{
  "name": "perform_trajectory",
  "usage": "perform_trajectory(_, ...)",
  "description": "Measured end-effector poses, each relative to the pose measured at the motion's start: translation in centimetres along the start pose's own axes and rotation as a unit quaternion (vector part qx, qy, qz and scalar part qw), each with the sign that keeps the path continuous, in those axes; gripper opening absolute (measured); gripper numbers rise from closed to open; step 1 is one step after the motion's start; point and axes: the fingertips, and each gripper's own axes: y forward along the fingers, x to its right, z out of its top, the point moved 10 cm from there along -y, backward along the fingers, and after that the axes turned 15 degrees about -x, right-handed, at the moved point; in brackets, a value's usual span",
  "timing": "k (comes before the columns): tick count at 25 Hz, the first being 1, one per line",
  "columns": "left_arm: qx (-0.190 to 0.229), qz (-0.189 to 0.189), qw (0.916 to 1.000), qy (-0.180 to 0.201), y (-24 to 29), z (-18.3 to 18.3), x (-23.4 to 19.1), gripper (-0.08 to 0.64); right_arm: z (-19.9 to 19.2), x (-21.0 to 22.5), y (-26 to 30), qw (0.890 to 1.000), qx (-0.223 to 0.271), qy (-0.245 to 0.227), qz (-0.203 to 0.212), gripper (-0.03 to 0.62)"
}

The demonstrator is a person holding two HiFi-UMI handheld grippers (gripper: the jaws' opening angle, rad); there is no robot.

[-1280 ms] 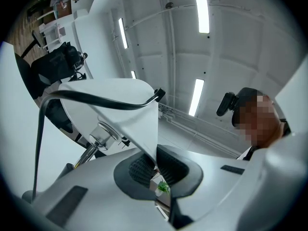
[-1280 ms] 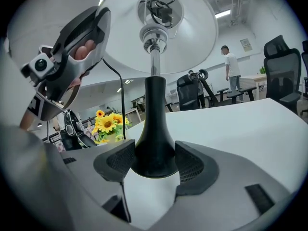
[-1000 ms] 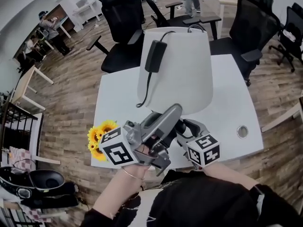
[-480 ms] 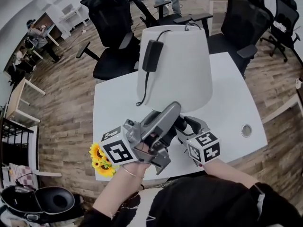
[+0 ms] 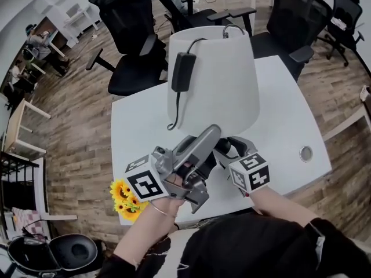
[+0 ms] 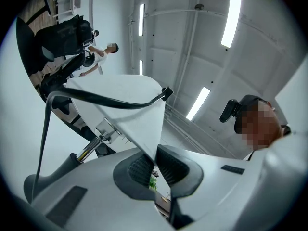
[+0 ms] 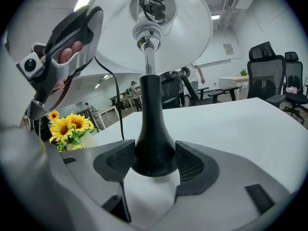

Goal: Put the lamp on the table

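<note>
The wooden floor (image 5: 75, 126) fills the room, and on it stands a white table (image 5: 278, 114) with black office chairs (image 5: 130, 28) at its far side. Over the near part of this table is the lamp (image 5: 220, 80), upright, with a wide white shade and a thin stem that ends in a black flared foot. The lamp is carried by both grippers. From the pictures I cannot tell if the foot already touches the table top or hangs just above it. The left gripper (image 6: 154, 166) comes from below and points upward. Its jaws are pressed together on the thin lower edge of the shade, which sits between the two ribbed pads. The right gripper (image 7: 155, 160) points downward to the table. Its jaws are closed around the black foot, one pad on each side, and both pads touch it. At the near left corner of the table, just beside the left gripper's marker cube, there is a small bunch of yellow sunflowers (image 5: 124, 197). A black power adapter (image 5: 181, 72) lies against the outside of the shade, and its cable (image 5: 175, 106) hangs down from it. Near the right edge of the table, well apart from the lamp, is a small round cable hole (image 5: 305, 153).
</note>
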Motion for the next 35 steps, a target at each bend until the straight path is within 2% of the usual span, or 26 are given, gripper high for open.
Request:
perform_trajectory(8, 0.003, -0.003, 0.9997, -0.024, -0.4, -0.6, -1.3, 0.020, -0.5, 0.5, 0.8, 1.000, -0.016, 0.005, -0.017, 0.270)
perform_trajectory(20, 0.006, 0.006, 0.9993, -0.036, -0.9, -1.1, -2.6, 0.020, -1.3, 0.4, 1.8, 0.999, -0.030, -0.001, -0.016, 0.270)
perform_trajectory(35, 0.013, 0.020, 0.9994, -0.023, -0.8, -1.4, -2.3, 0.021, -1.4, 0.5, 1.7, 0.999, -0.032, -0.004, 0.001, 0.276)
